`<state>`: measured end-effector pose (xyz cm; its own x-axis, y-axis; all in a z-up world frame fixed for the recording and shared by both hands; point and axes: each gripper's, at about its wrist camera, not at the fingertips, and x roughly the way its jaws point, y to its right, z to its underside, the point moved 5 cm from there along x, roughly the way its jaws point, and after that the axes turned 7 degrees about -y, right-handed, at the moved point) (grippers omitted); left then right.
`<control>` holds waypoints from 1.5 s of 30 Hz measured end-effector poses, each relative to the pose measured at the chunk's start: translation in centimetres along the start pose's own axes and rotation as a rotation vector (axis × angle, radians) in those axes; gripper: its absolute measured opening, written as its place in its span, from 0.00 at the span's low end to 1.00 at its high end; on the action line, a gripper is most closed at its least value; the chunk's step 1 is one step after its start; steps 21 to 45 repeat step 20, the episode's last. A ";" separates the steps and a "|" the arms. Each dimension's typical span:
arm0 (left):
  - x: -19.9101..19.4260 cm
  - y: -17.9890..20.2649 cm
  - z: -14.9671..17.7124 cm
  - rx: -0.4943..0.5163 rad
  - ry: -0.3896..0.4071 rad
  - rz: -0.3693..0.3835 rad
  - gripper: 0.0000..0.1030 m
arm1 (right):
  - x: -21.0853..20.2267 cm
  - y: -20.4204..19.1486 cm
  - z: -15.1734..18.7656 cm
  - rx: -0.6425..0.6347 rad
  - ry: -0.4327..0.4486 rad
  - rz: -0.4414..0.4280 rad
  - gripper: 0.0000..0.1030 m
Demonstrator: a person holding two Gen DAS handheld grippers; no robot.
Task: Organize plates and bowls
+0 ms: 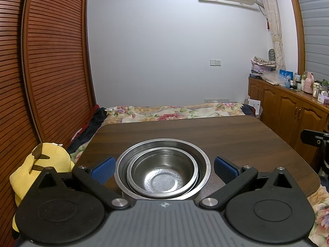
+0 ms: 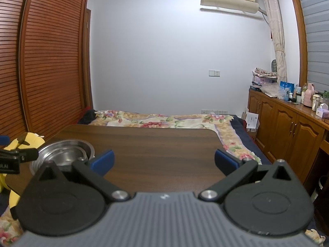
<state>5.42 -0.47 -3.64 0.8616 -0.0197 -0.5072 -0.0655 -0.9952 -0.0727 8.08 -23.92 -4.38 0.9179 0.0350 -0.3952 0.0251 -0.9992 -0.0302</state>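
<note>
A stack of nested stainless steel bowls (image 1: 163,169) stands on the dark wooden table (image 1: 205,131) near its front left. My left gripper (image 1: 163,169) is open, its blue pads on either side of the stack, apart from the rim. The stack also shows in the right wrist view (image 2: 65,153) at the left. My right gripper (image 2: 163,161) is open and empty above bare table (image 2: 164,144), to the right of the bowls. Part of the left gripper shows at the left edge of the right wrist view (image 2: 18,156).
A yellow plush toy (image 1: 43,164) sits left of the table. A bed with a floral cover (image 1: 174,112) lies beyond the table's far edge. Wooden cabinets (image 1: 287,111) with bottles run along the right. A slatted wardrobe (image 1: 51,61) stands at the left.
</note>
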 end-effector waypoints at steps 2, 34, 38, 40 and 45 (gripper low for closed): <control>0.0 0.0 0.0 -0.001 0.000 -0.001 1.00 | 0.0 0.0 0.0 -0.001 0.000 -0.001 1.00; 0.1 -0.2 0.0 -0.004 0.000 0.002 1.00 | 0.1 0.0 0.1 0.000 0.002 0.000 1.00; 0.1 -0.2 0.0 -0.004 0.000 0.002 1.00 | 0.1 0.0 0.1 0.000 0.002 0.000 1.00; 0.1 -0.2 0.0 -0.004 0.000 0.002 1.00 | 0.1 0.0 0.1 0.000 0.002 0.000 1.00; 0.1 -0.2 0.0 -0.004 0.000 0.002 1.00 | 0.1 0.0 0.1 0.000 0.002 0.000 1.00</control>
